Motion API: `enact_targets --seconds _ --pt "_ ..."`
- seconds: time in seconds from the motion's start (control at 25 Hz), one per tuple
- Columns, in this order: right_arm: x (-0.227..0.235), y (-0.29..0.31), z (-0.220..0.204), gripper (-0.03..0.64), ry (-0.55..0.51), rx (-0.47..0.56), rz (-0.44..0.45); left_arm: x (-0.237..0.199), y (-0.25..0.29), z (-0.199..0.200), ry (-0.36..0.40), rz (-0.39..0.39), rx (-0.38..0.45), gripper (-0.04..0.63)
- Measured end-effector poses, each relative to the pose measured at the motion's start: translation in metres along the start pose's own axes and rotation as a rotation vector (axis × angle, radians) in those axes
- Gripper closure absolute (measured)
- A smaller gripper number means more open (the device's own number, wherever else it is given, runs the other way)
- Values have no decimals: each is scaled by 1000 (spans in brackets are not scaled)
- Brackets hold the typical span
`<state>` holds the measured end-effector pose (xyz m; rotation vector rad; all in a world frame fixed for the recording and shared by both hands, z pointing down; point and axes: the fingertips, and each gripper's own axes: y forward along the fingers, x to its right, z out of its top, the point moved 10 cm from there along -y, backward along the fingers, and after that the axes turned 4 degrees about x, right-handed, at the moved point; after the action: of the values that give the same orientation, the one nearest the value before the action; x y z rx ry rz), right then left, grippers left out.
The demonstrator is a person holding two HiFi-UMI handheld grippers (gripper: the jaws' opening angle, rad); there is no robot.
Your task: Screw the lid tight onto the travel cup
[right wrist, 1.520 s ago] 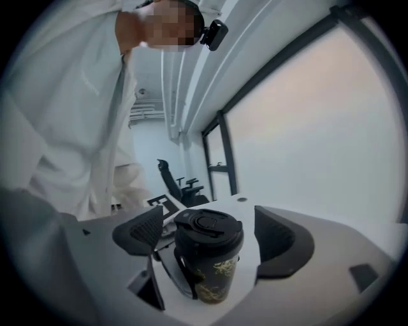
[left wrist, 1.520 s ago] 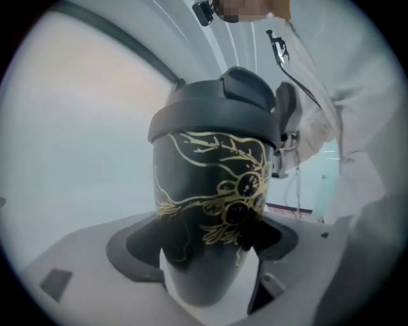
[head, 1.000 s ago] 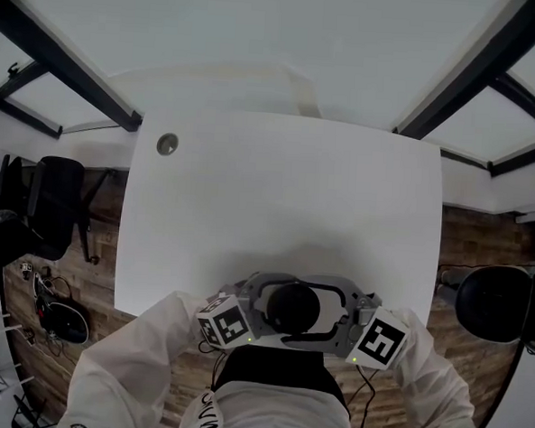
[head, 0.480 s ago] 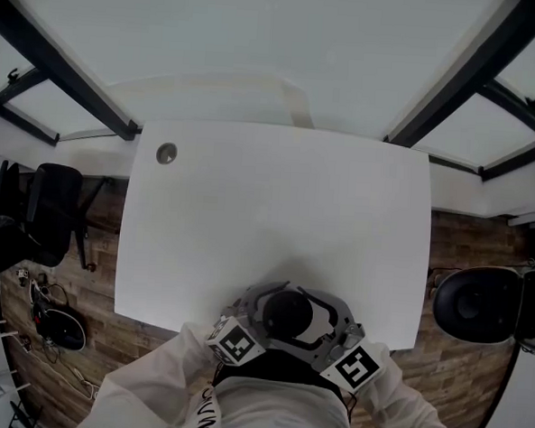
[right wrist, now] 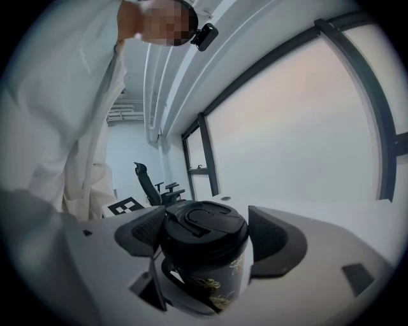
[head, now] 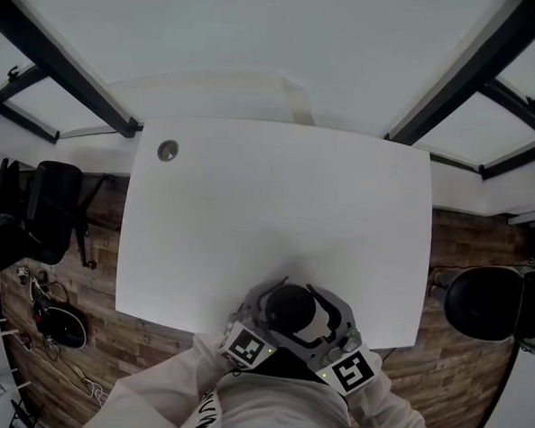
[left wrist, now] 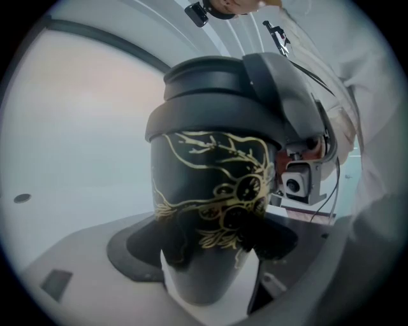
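Travel cup (head: 290,311) at the near edge of the bench (head: 277,200), left gripper (left wrist: 213,240) clamping its patterned body, right gripper (right wrist: 205,237) clamped around the lid (left wrist: 210,89).

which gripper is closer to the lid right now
Right. The right gripper is closed on the lid itself, a jaw on each side; the left gripper grips the travel cup by its patterned body, below the lid.

Travel cup (right wrist: 220,280) base behind right hand-held gripper (right wrist: 207,233)
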<state>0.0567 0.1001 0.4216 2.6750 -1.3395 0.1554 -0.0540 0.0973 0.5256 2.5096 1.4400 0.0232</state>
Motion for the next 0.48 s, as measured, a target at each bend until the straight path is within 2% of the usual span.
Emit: enact_targets --seconds 0.12,0.28,0.48 --pt "0 -4 -1 195 5 -8 13 3 -1 4 37 -10 -13 189" --pt "5 -7 2 195 11 -39 33 3 1 11 52 7 13 189" --pt "8 -16 11 195 66 -28 45 5 1 10 62 15 14 189"
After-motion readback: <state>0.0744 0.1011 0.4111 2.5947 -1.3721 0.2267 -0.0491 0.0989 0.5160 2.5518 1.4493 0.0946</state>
